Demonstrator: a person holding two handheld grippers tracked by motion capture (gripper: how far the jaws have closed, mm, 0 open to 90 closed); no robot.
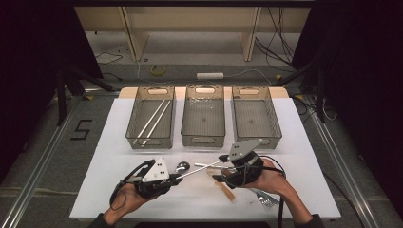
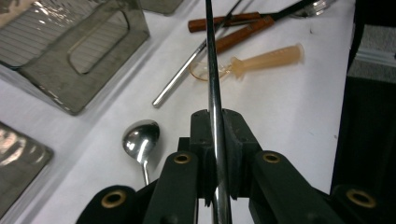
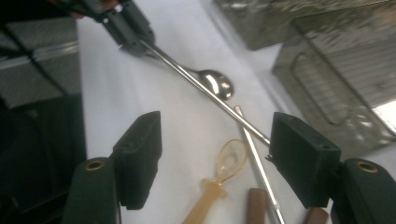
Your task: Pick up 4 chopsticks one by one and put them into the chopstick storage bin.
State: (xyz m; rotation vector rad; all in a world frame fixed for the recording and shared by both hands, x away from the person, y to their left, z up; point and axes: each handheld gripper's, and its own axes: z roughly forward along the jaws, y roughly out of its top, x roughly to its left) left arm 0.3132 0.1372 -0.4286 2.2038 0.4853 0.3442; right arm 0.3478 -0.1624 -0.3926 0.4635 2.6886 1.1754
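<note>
On the white table (image 1: pixel 119 142), near its front edge, the left gripper (image 1: pixel 161 179) is clenched on a metal rod (image 1: pixel 199 170), which looks like a chopstick. In the left gripper view the rod (image 2: pixel 215 93) runs straight up out of the pinched jaws, along the gripper's own line. From the high view its long axis slants up and to the right, and its free end reaches the right gripper (image 1: pixel 228 166). The right gripper view shows that gripper's jaws spread wide, the rod (image 3: pixel 205 91) crossing diagonally from the left gripper (image 3: pixel 128 28) toward the right-hand jaw, with the tip just beside or touching that jaw; I cannot tell which. So the rod lies between the open jaws but off to one side and askew, and a handover would probably call for the right hand to shift until the shaft is centred before closing. Beneath lie a spoon (image 2: pixel 140 137), an amber plastic spoon (image 2: pixel 252 63), a second rod (image 2: pixel 182 74) and brown-handled cutlery (image 2: pixel 233 25). Three bins stand behind; the left bin (image 1: pixel 151 118) already holds two rods (image 1: pixel 154 121), likely the destination.
</note>
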